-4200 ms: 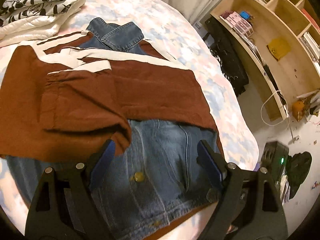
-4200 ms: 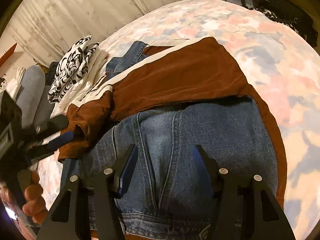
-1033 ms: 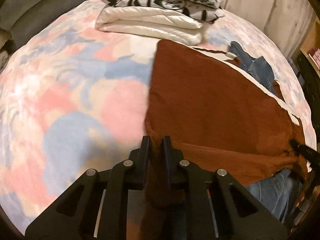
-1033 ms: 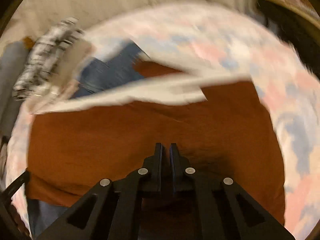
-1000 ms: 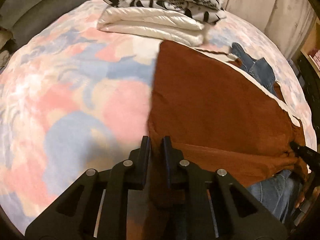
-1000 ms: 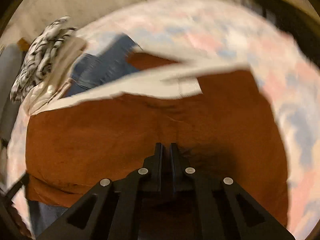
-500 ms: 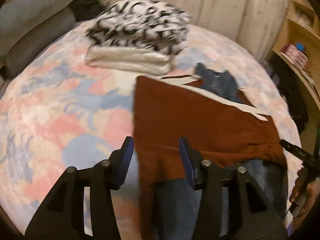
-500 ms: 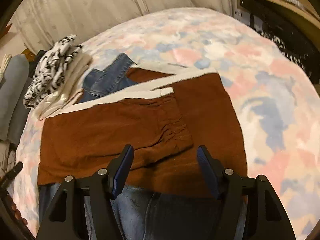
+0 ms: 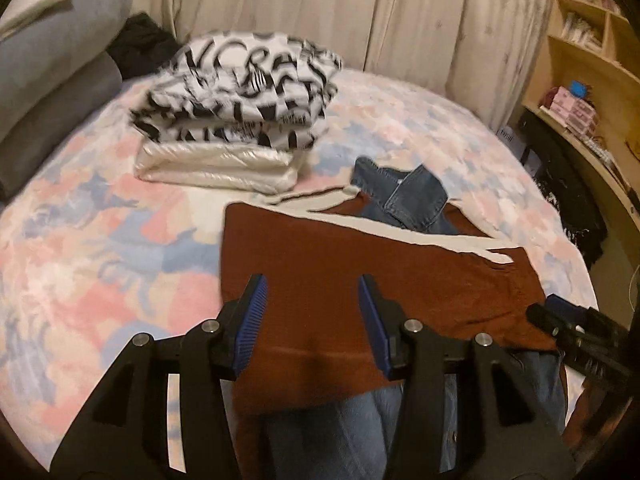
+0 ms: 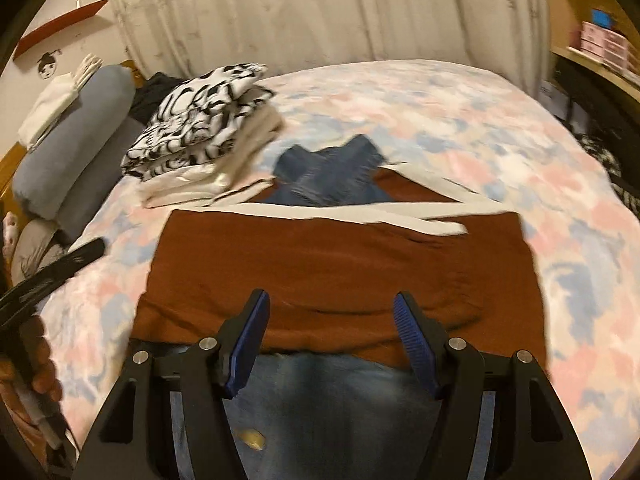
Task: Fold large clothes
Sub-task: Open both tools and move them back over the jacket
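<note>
A brown and denim jacket lies on the bed, its brown sleeves (image 9: 360, 276) with white stripes (image 9: 400, 236) folded across the body. The denim collar (image 9: 404, 196) shows at the far end and the denim front (image 9: 360, 432) at the near end. In the right wrist view the brown part (image 10: 340, 264) spans the middle, with denim (image 10: 332, 404) nearest. My left gripper (image 9: 312, 312) is open and empty above the jacket's near left part. My right gripper (image 10: 332, 336) is open and empty above the near hem; it also shows in the left wrist view (image 9: 560, 320).
A stack of folded clothes (image 9: 236, 112), black-and-white print on top, sits on the floral bedspread (image 9: 100, 240) beyond the jacket. Grey bolsters (image 9: 52, 80) lie at far left. Curtains hang behind the bed. Wooden shelves (image 9: 592, 80) stand at right.
Both grippers, shut on the brown sleeve fabric a second ago, have opened and let it go. Both have pulled back and up; the sleeves now lie folded flat across the jacket.
</note>
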`<action>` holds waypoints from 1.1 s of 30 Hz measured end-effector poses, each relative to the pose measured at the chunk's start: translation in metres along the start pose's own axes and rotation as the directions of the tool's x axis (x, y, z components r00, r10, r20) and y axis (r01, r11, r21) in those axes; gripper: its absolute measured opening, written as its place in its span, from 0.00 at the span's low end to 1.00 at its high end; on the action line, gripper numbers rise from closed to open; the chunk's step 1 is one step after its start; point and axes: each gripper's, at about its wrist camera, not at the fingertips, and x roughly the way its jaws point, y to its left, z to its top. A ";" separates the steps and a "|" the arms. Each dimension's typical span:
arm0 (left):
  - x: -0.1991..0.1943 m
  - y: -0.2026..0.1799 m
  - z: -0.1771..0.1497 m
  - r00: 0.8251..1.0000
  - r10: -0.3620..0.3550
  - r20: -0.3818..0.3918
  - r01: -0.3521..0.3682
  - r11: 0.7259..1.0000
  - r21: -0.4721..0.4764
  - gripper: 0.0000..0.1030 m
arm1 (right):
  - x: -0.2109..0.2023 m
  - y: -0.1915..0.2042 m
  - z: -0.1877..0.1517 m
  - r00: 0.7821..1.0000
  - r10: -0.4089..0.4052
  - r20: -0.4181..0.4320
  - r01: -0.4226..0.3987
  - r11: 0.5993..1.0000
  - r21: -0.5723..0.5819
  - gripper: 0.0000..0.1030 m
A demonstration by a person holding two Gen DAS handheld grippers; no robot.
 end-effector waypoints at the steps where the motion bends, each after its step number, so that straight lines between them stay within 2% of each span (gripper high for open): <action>1: 0.017 -0.005 0.003 1.000 -0.001 -0.026 0.001 1.000 0.003 0.43 | 0.010 0.010 0.004 1.000 0.020 -0.007 -0.020 1.000 -0.005 0.59; 5: 0.077 -0.023 0.008 0.993 0.015 -0.121 -0.013 1.000 0.017 0.43 | 0.064 0.031 0.015 0.996 0.051 -0.067 -0.051 0.999 -0.004 0.56; 9: 0.134 -0.034 0.010 0.982 0.048 -0.183 -0.047 0.999 0.010 0.43 | 0.118 0.027 0.020 0.993 0.028 -0.114 -0.027 1.000 0.010 0.56; 11: 0.158 -0.036 0.008 0.975 0.150 -0.164 -0.143 0.988 0.050 0.43 | 0.137 0.020 0.021 0.993 -0.023 -0.116 0.023 1.000 -0.003 0.56; 13: 0.175 -0.028 0.006 0.961 0.249 -0.120 -0.240 0.967 0.083 0.45 | 0.151 0.007 0.019 0.986 -0.144 -0.084 0.140 0.989 -0.047 0.55; 15: 0.186 -0.013 0.001 0.935 0.350 -0.062 -0.345 0.935 0.083 0.45 | 0.157 -0.015 0.016 0.966 -0.252 -0.050 0.249 0.966 -0.066 0.55; 16: 0.189 -0.004 -0.001 0.929 0.366 -0.053 -0.362 0.930 0.065 0.48 | 0.161 -0.035 0.017 0.954 -0.296 -0.044 0.294 0.954 -0.055 0.55; 17: 0.191 0.006 -0.002 0.930 0.364 -0.055 -0.363 0.931 0.032 0.50 | 0.162 -0.056 0.017 0.950 -0.307 -0.050 0.306 0.952 -0.021 0.55; 19: 0.193 0.024 -0.001 0.936 0.345 -0.067 -0.348 0.937 -0.041 0.54 | 0.159 -0.096 0.018 0.972 -0.220 -0.078 0.226 0.971 0.074 0.40; 20: 0.193 0.028 0.001 0.936 0.346 -0.069 -0.350 0.935 -0.053 0.54 | 0.158 -0.103 0.019 0.974 -0.210 -0.085 0.216 0.973 0.080 0.25; 21: 0.194 0.029 0.002 0.934 0.350 -0.071 -0.354 0.934 -0.053 0.55 | 0.156 -0.107 0.020 0.975 -0.203 -0.092 0.209 0.976 0.064 0.20; 25: 0.192 0.025 0.004 0.931 0.354 -0.090 -0.356 0.934 -0.013 0.55 | 0.143 -0.102 0.018 0.972 -0.216 -0.097 0.219 0.976 0.013 0.24; 28: 0.172 0.024 0.005 0.945 0.305 -0.123 -0.308 0.951 -0.008 0.55 | 0.121 -0.100 0.019 0.981 -0.175 -0.080 0.180 0.981 0.066 0.38; 30: 0.155 0.022 0.006 0.953 0.276 -0.124 -0.278 0.961 0.002 0.55 | 0.099 -0.101 0.018 0.986 -0.160 -0.054 0.165 0.981 0.104 0.57; 33: 0.123 0.015 0.003 0.964 0.242 -0.109 -0.240 0.970 0.031 0.55 | 0.065 -0.100 0.013 0.989 -0.145 -0.035 0.148 0.982 0.119 0.58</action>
